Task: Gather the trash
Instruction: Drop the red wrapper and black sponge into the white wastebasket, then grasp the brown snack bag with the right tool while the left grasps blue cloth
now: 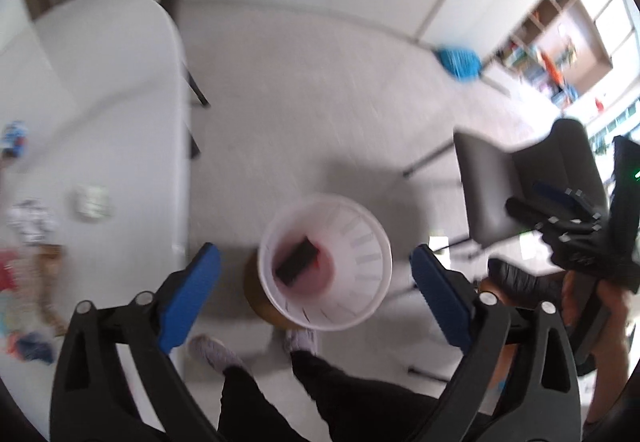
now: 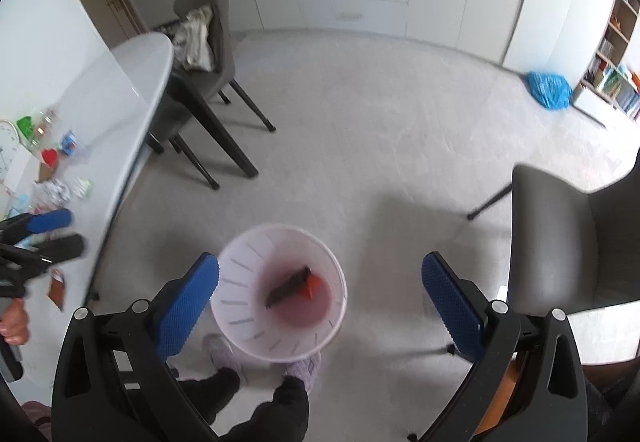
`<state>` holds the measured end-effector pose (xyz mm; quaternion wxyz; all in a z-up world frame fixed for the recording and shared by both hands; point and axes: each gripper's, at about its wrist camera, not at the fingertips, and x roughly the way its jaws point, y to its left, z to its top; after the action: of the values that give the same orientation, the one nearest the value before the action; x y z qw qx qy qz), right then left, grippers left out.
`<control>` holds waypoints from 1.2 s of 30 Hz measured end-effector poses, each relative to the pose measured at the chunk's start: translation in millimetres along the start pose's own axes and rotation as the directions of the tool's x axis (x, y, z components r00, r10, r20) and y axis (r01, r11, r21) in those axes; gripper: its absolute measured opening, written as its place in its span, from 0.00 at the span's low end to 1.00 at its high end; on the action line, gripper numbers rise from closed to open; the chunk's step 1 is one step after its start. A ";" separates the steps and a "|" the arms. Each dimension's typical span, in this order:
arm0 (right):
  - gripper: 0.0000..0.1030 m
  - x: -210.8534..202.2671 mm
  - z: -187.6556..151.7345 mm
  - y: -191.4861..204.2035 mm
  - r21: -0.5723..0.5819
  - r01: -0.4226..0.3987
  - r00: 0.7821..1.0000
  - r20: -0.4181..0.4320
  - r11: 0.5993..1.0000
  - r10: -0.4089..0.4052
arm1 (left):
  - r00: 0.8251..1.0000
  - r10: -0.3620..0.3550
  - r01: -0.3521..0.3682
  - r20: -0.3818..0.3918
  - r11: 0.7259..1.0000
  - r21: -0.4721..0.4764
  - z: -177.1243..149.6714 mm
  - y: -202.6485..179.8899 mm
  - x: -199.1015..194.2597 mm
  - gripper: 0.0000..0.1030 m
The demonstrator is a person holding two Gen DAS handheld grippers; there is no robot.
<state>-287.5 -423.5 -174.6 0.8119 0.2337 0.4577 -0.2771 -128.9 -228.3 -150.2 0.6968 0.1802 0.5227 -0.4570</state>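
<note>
A white slotted waste bin (image 1: 325,262) stands on the floor below me, also in the right wrist view (image 2: 279,292). A black piece (image 2: 289,287) and a red scrap (image 2: 311,288) lie at its bottom. My left gripper (image 1: 316,274) is open and empty above the bin. My right gripper (image 2: 320,292) is open and empty above the bin too. Scraps of trash lie on the white table (image 2: 96,94): crumpled paper (image 2: 56,189), a red piece (image 2: 50,156), a blue-white wrapper (image 2: 69,142). The left gripper (image 2: 56,232) shows at the table edge.
A grey chair (image 2: 568,238) stands right of the bin, another chair (image 2: 208,42) with cloth on it at the table's far end. A blue bag (image 2: 548,89) lies by the shelves. The person's feet (image 2: 302,368) are beside the bin. Cabinets line the far wall.
</note>
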 end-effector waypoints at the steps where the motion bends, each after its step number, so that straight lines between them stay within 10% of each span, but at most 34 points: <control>1: 0.98 -5.8 4.7 4.9 -0.009 -0.006 1.000 0.015 1.000 0.006 | 0.999 0.017 -0.017 0.037 1.000 -0.019 0.6 5.7 -20.6 0.93; 18: 0.98 -57.0 39.0 140.6 -0.252 -0.131 0.976 0.134 0.959 0.169 | 0.941 0.293 -0.260 0.170 0.946 -0.193 -70.8 104.2 -165.7 0.93; 31: 0.98 10.1 -38.5 321.1 -0.563 -0.425 0.902 -0.191 0.709 0.388 | 0.933 0.352 -0.314 0.078 0.899 -0.305 -147.0 184.3 -178.0 0.93; 36: 0.98 40.3 -64.3 363.6 -0.562 -0.415 0.910 -0.274 0.715 0.312 | 0.928 0.367 -0.319 0.065 0.872 -0.370 -165.7 217.1 -178.5 0.93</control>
<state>-68.4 -124.2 -194.4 0.8424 0.0667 0.5301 0.0701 -49.6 84.8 -104.3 0.8211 0.1113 0.5079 -0.2355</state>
